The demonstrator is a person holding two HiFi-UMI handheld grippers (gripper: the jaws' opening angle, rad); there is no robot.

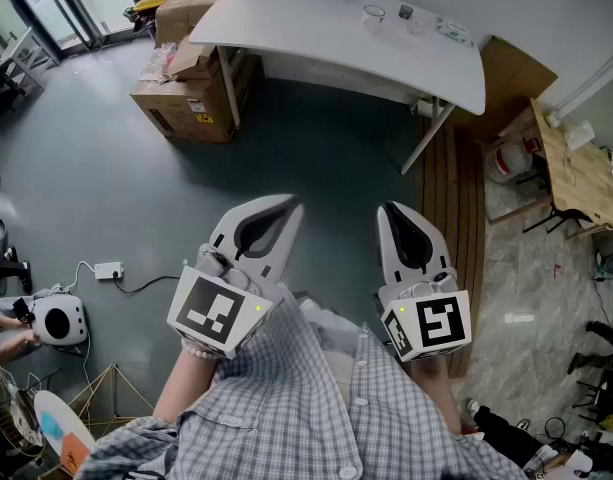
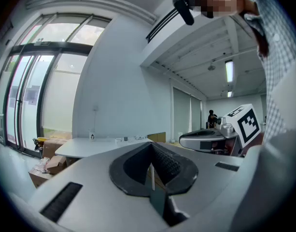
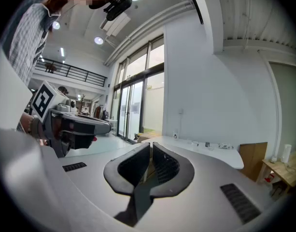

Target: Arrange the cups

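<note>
Far ahead stands a white table [image 1: 316,38] with a clear cup [image 1: 374,13], a small dark cup [image 1: 405,11] and a few other small items on its far side. Both grippers are held close to the person's chest, well short of the table. The left gripper [image 1: 286,208] has its jaws pressed together with nothing between them; its own view shows the same at the left gripper [image 2: 150,146]. The right gripper [image 1: 391,213] is likewise shut and empty, as seen at the right gripper [image 3: 150,146]. The cups [image 3: 207,144] look tiny on the distant table [image 3: 215,153].
Cardboard boxes [image 1: 186,98] sit under the table's left end. Wooden planks [image 1: 451,168] lie on the floor to the right, beside a small wooden table [image 1: 576,168]. A power strip [image 1: 108,270] and a round white device [image 1: 56,320] lie at the left.
</note>
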